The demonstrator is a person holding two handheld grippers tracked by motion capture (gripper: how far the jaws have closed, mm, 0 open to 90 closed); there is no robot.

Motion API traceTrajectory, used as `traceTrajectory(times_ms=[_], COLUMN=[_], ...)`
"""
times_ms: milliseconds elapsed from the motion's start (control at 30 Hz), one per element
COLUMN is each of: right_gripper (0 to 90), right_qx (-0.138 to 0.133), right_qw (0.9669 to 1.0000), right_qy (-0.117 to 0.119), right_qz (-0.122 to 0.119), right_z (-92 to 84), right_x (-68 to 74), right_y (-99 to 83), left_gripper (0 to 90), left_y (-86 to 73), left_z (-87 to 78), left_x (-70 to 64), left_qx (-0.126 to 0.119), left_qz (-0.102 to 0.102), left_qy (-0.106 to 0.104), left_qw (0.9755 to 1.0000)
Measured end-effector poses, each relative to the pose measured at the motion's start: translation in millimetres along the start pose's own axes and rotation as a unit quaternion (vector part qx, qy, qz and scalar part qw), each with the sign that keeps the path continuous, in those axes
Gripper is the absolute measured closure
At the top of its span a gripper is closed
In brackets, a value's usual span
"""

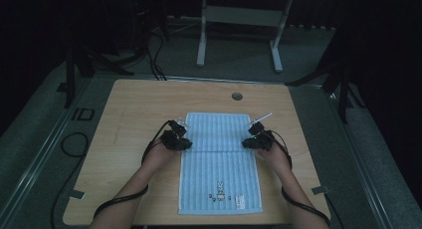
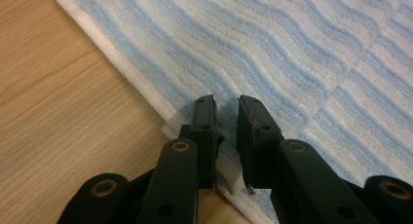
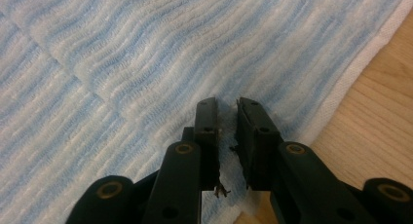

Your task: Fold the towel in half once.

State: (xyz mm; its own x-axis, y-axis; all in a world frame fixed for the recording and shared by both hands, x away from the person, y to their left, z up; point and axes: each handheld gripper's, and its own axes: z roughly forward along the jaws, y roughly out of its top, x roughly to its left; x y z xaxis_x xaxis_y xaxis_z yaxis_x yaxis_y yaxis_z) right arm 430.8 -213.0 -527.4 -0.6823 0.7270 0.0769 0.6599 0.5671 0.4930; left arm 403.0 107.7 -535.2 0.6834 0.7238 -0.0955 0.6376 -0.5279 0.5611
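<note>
The left tool [image 2: 226, 107] sits at the left long edge of the light-blue and white striped terry towel [image 1: 219, 154], its two black jaws nearly together with a narrow gap between them; the white hem seems to run into that gap, so I judge it pinched on the towel's edge, though the pads' contact is hard to see. The right tool [image 3: 226, 107] mirrors it at the towel's right long edge, its jaws equally close over the selvedge and apparently nipping it too.

The towel lies flat along the middle of the pale wooden desk [image 1: 134, 104], with a fold crease across it level with both tools.

The risks, as I judge them: each tool holds only a thin bit of hem, so a quick lift could let the cloth slip free on one side, leaving the fold skewed. If the two hands rise unevenly, the edges would not line up. A jaw could also snag the loops of the terry.

Near the towel's near end sits a small embroidered rabbit figure [image 1: 220, 188] with tiny marks beside it and a white label [image 1: 241, 200]; any writing there is too small to read.
</note>
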Motion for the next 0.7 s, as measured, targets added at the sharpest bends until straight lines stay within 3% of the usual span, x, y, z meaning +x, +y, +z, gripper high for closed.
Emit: traceTrajectory(times_ms=[133, 233, 333, 400, 433, 467, 567, 700], right_gripper=[75.6, 70.6, 68.9, 68.9, 68.9, 68.4, 64.7, 59.5], right_qx=[-0.004, -0.014, -0.022, -0.025, -0.027, -0.03, -0.032, -0.025], right_qw=[1.0, 0.9999, 0.9997, 0.9995, 0.9994, 0.9992, 0.9985, 0.9965], right_qy=[-0.001, -0.001, -0.01, -0.014, -0.015, -0.018, -0.032, -0.046], right_qz=[-0.006, -0.002, 0.001, 0.009, 0.015, 0.02, 0.032, 0.065], right_z=[-5.9, -14.2, -21.7, -24.9, -26.2, -27.1, -27.3, -24.8], right_x=[1.2, -3.5, -13.1, -19.8, -23.8, -28.1, -40.5, -56.2], right_y=[2.1, 8.0, 18.2, 24.2, 27.6, 30.9, 41.5, 54.7], left_gripper=[77.0, 74.7, 61.8, 60.5, 60.3, 58.4, 57.8, 55.2], left_y=[0.8, 5.9, 12.8, 17.3, 20.4, 24.1, 36.0, 46.2], left_z=[-2.7, -6.0, -10.2, -13.1, -13.0, -12.0, -7.7, -3.1], left_x=[1.2, 6.1, 13.4, 20.7, 23.1, 25.0, 33.1, 51.1], left_qx=[-0.002, 0.001, -0.003, -0.014, -0.017, -0.015, -0.013, -0.021], left_qz=[-0.006, -0.009, -0.028, -0.04, -0.043, -0.042, -0.043, -0.077], left_qy=[-0.011, -0.005, 0.013, 0.018, 0.032, 0.044, 0.053, 0.041], left_qw=[0.9999, 0.9999, 0.9995, 0.9989, 0.9984, 0.998, 0.9976, 0.9959])
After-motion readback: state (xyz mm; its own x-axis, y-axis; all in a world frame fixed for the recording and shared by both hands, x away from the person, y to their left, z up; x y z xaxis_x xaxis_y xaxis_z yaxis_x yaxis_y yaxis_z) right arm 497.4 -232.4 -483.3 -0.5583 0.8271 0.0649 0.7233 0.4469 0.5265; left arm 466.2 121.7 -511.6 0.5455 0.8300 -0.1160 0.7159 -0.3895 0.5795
